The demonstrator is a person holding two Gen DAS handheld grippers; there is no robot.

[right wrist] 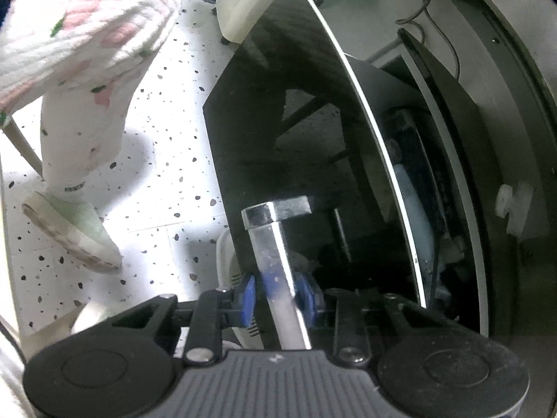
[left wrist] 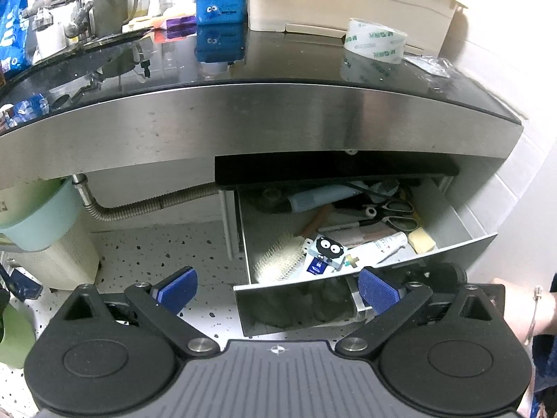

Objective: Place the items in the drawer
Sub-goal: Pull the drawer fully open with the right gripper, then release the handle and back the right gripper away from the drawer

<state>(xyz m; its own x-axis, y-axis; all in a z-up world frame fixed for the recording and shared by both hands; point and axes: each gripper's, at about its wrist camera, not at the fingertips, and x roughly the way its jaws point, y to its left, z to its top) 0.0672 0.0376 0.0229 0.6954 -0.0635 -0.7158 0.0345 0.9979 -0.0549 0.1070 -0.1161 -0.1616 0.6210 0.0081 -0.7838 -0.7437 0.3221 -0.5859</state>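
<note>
In the left wrist view a grey drawer [left wrist: 452, 223] stands pulled out under the steel counter [left wrist: 243, 122]. It holds a hairbrush [left wrist: 282, 254], scissors [left wrist: 400, 214], a white tube [left wrist: 379, 245] and several other small items. My left gripper [left wrist: 278, 289] hangs open in front of the drawer's front panel [left wrist: 289, 306], holding nothing. In the right wrist view my right gripper [right wrist: 278, 296] is shut on the drawer's metal handle [right wrist: 275, 244], its blue pads on either side of the bar. On the countertop sit a tape roll [left wrist: 376, 40], a blue tin [left wrist: 221, 3] and a clear plastic bag [left wrist: 431, 64].
A flexible hose [left wrist: 146, 209] runs under the counter, above a cream bin [left wrist: 52, 254] and a mint basin [left wrist: 45, 212]. A person's forearm [left wrist: 522, 310] is at the right edge. A leg and slipper [right wrist: 69, 237] stand on the speckled floor left of the drawer.
</note>
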